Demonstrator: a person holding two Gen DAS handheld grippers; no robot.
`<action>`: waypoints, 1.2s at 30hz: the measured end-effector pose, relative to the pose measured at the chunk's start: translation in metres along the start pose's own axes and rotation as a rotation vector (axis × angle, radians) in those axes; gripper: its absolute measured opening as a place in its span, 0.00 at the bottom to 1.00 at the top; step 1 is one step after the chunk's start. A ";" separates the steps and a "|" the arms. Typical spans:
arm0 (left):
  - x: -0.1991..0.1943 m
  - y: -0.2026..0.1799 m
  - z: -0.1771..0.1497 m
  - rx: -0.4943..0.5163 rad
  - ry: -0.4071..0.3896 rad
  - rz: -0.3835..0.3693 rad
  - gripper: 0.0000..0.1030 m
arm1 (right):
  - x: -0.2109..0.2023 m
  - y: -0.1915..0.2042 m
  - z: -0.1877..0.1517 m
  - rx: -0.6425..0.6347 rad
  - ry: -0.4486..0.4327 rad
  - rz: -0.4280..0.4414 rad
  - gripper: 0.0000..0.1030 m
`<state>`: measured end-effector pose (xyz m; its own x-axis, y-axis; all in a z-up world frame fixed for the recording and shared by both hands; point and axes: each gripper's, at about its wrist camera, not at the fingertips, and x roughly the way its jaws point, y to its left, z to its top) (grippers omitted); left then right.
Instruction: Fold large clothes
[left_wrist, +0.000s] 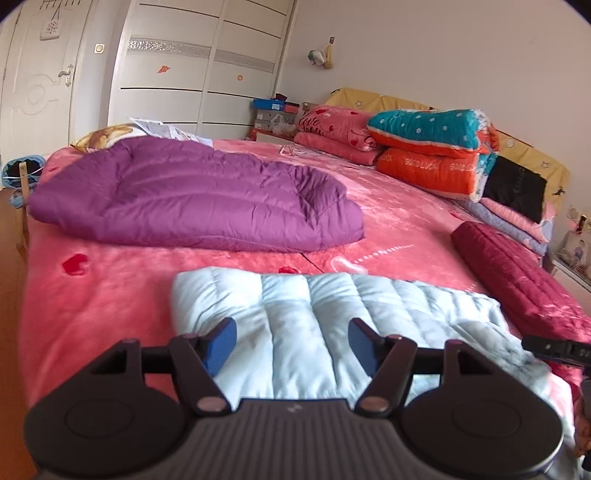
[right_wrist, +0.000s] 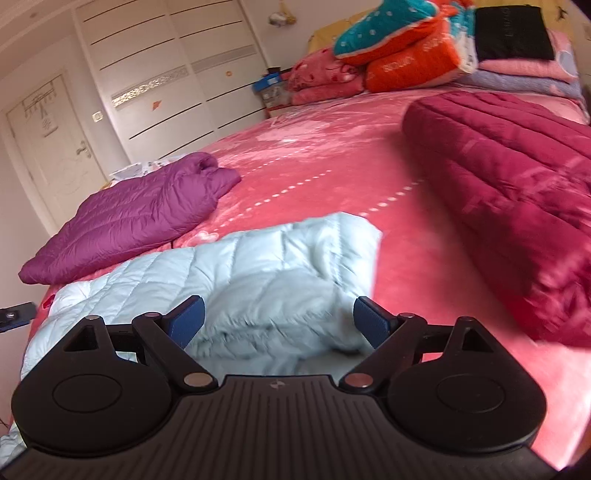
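A pale blue quilted down jacket (left_wrist: 325, 314) lies folded on the pink bedspread (left_wrist: 110, 288) near the front edge; it also fills the middle of the right wrist view (right_wrist: 258, 266). My left gripper (left_wrist: 291, 341) hovers over the jacket's near part, open, its blue pads apart with nothing between them. My right gripper (right_wrist: 279, 319) is also open above the jacket's rumpled near edge, and nothing is pinched. Part of the right gripper (left_wrist: 557, 349) shows at the right edge of the left wrist view.
A purple down jacket (left_wrist: 199, 206) lies spread at the far left of the bed. A dark red quilted jacket (right_wrist: 509, 206) lies folded at the right. Stacked folded quilts (left_wrist: 428, 147) stand at the headboard. A white wardrobe (left_wrist: 199, 66) and a door (left_wrist: 37, 74) are behind.
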<state>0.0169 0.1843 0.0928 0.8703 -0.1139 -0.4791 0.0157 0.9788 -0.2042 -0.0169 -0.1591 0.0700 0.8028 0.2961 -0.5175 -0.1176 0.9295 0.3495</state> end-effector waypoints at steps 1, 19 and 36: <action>-0.012 0.000 -0.001 -0.002 0.001 -0.005 0.68 | -0.010 -0.002 -0.004 0.000 0.001 -0.016 1.00; -0.116 -0.008 -0.062 -0.123 0.230 -0.067 0.71 | -0.135 -0.038 -0.048 0.242 0.124 -0.096 1.00; -0.121 -0.012 -0.095 -0.108 0.318 -0.034 0.73 | -0.146 -0.031 -0.084 0.233 0.442 -0.035 1.00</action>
<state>-0.1351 0.1699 0.0725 0.6731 -0.2098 -0.7092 -0.0254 0.9518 -0.3057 -0.1797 -0.2125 0.0689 0.4735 0.3770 -0.7960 0.0798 0.8817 0.4651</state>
